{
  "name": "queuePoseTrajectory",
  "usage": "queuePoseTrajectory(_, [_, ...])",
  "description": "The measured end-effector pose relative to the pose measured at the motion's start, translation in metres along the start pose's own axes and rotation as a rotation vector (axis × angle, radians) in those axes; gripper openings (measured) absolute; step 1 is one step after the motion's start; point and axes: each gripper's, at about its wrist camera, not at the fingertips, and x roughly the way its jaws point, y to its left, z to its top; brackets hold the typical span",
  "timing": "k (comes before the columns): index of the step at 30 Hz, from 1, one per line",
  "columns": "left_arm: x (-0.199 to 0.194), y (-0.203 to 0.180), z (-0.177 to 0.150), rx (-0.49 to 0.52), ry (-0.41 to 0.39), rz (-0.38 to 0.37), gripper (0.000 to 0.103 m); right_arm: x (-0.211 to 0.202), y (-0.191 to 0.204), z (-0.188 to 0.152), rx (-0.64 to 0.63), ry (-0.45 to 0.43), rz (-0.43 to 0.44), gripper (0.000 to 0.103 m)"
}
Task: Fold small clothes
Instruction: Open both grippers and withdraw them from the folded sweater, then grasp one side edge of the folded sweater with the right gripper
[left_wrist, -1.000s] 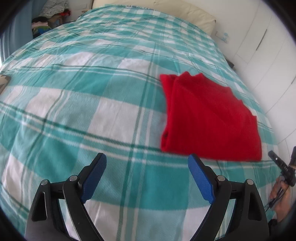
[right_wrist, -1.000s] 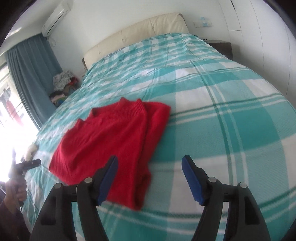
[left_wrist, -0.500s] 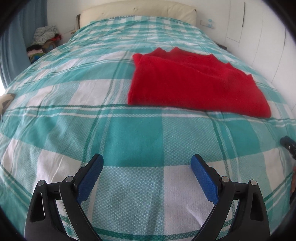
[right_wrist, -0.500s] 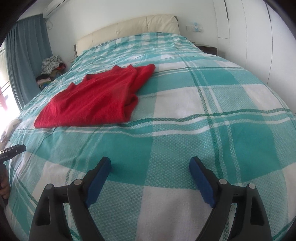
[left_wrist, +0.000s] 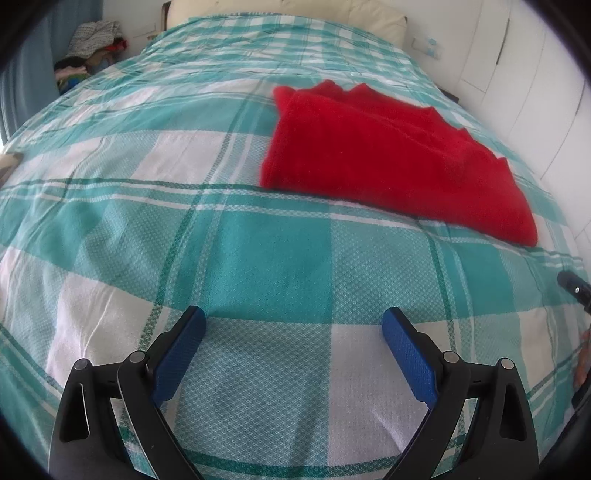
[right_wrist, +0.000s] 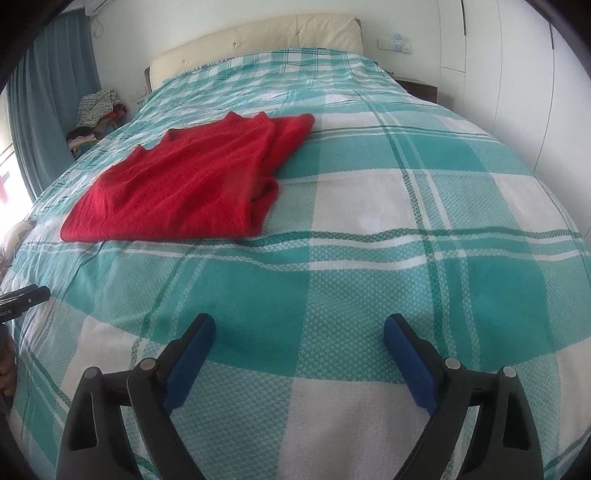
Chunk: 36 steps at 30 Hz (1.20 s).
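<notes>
A red knitted garment (left_wrist: 391, 155) lies folded flat on the teal and white checked bedspread (left_wrist: 258, 258), at the upper right of the left wrist view. In the right wrist view the garment (right_wrist: 184, 184) lies at the upper left. My left gripper (left_wrist: 293, 321) is open and empty, low over the bedspread, well short of the garment. My right gripper (right_wrist: 299, 328) is open and empty too, also short of the garment and to its right.
A cream headboard (right_wrist: 266, 37) stands at the far end of the bed. A pile of clothes (right_wrist: 96, 118) sits beside a blue curtain (right_wrist: 51, 92) at the far left. White wardrobe doors (right_wrist: 517, 74) line the right side.
Both grippers have drawn back from the garment toward the foot of the bed, so it now lies farther off. Both stayed open and empty.
</notes>
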Motion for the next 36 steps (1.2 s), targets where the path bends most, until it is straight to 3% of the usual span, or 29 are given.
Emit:
queuePoseTrajectory(5, [0.004,-0.002,0.001,-0.003,0.003,0.010,0.098,-0.005,0.052,0.086,-0.042,-0.025,0.150,0.092])
queuePoseTrajectory(10, [0.004,0.000,0.002,-0.007,0.006,-0.001,0.099,0.047,0.119,0.164,-0.091,0.038,0.254,0.087])
queuePoseTrajectory(12, [0.005,0.001,0.003,-0.014,0.010,-0.007,0.099,0.080,0.145,0.183,-0.111,0.097,0.256,0.068])
queuePoseTrajectory(16, [0.006,0.002,0.006,-0.016,0.015,-0.017,0.099,0.143,0.184,0.196,-0.127,0.217,0.217,0.054])
queuePoseTrajectory(20, [0.008,0.004,0.009,-0.017,0.023,-0.028,0.099,0.193,0.207,0.190,-0.203,0.285,0.115,0.038])
queuePoseTrajectory(23, [0.007,0.005,0.010,-0.020,0.032,-0.036,0.099,0.208,0.210,0.189,-0.251,0.266,0.043,0.003])
queuePoseTrajectory(27, [0.007,0.006,0.011,-0.020,0.040,-0.040,0.099,0.195,0.206,0.204,-0.219,0.146,0.035,0.002])
queuePoseTrajectory(30, [0.008,0.003,0.010,-0.006,0.043,-0.025,0.099,0.215,0.200,0.198,-0.179,0.245,0.099,0.004])
queuePoseTrajectory(32, [0.008,0.002,0.010,0.003,0.042,-0.018,0.099,0.208,0.193,0.197,-0.157,0.228,0.155,0.008])
queuePoseTrajectory(34, [0.009,0.002,0.010,0.003,0.042,-0.018,0.099,0.190,0.176,0.201,-0.096,0.199,0.235,0.029])
queuePoseTrajectory(35, [0.009,0.002,0.011,0.001,0.043,-0.019,0.099,0.176,0.162,0.203,-0.064,0.165,0.260,0.052])
queuePoseTrajectory(36, [0.009,0.003,0.011,-0.001,0.044,-0.020,0.099,0.161,0.149,0.204,-0.046,0.125,0.265,0.066])
